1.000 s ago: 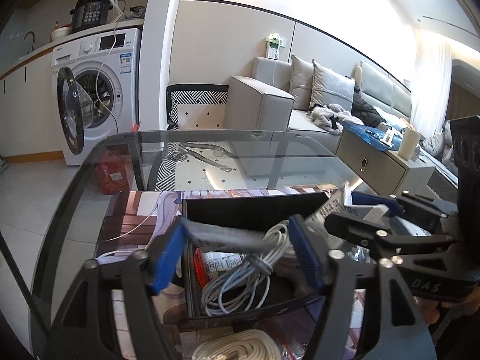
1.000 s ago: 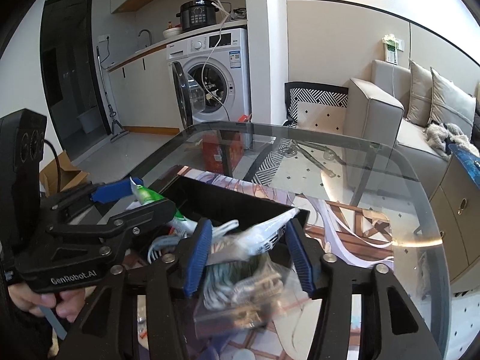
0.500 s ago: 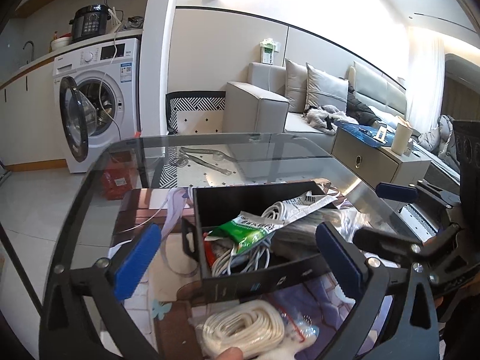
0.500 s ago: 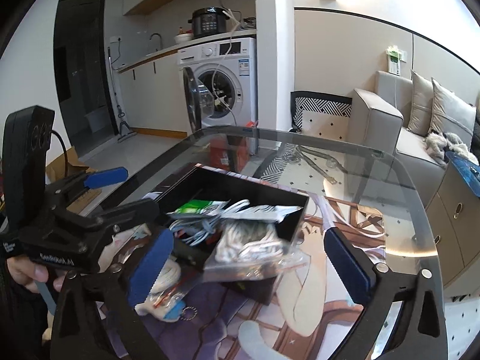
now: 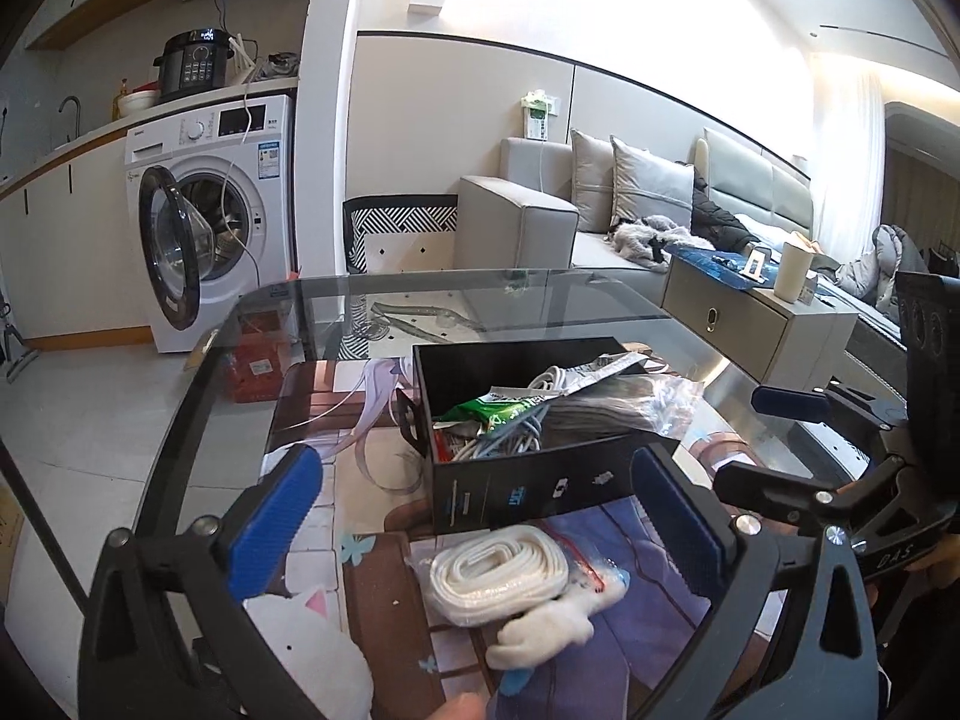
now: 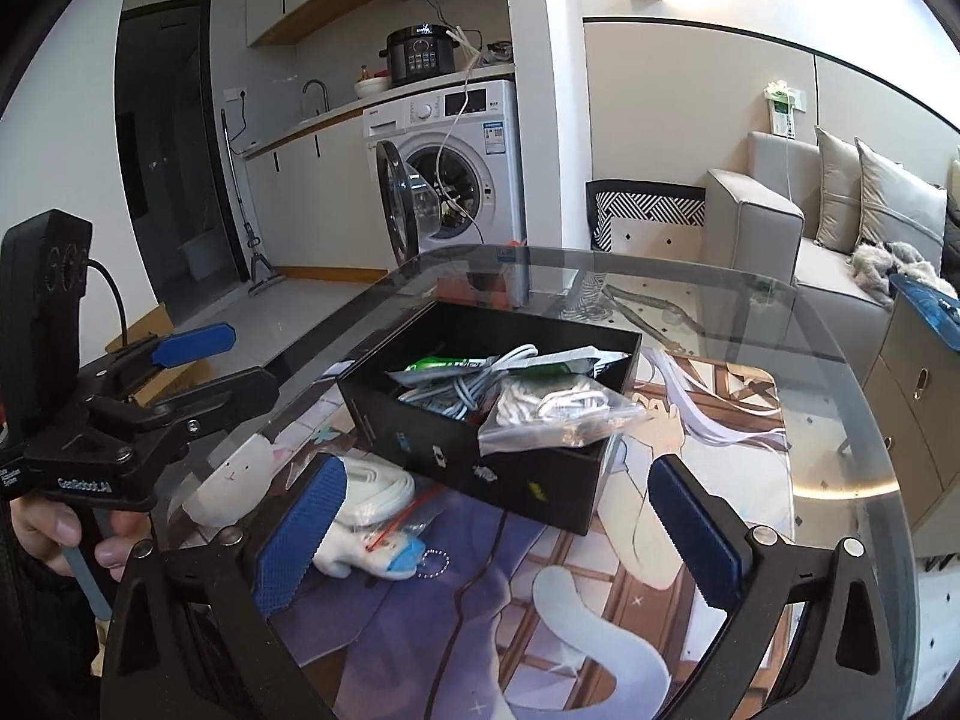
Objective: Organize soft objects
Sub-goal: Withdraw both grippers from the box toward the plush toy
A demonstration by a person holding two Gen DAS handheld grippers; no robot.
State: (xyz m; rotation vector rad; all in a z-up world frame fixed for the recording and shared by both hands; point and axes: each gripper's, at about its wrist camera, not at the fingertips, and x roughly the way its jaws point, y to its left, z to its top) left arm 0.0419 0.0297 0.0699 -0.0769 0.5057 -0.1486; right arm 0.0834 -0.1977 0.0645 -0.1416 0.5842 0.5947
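Note:
A black box (image 5: 528, 483) (image 6: 468, 450) stands on the printed mat, holding cables, a green packet (image 5: 504, 411) and a clear bag of white cord (image 6: 558, 414) that hangs over its rim. A bagged white rope coil (image 5: 501, 570) (image 6: 384, 486) and a small white plush keychain (image 5: 540, 633) (image 6: 366, 552) lie in front of the box. A white cat plush (image 5: 306, 654) (image 6: 240, 477) lies at the left. My left gripper (image 5: 480, 531) is open and empty above the coil. My right gripper (image 6: 498, 534) is open and empty in front of the box.
The glass table (image 6: 840, 480) carries an anime-print mat (image 6: 540, 630). Its curved edge runs close on the left (image 5: 180, 438). Behind are a washing machine (image 5: 204, 222) with its door open, a grey sofa (image 5: 540, 222) and a low cabinet (image 5: 762, 324).
Both grippers let go of bagged items into the box, opened wide and drew back toward me. The coil and plushes in front of the box have come into view.

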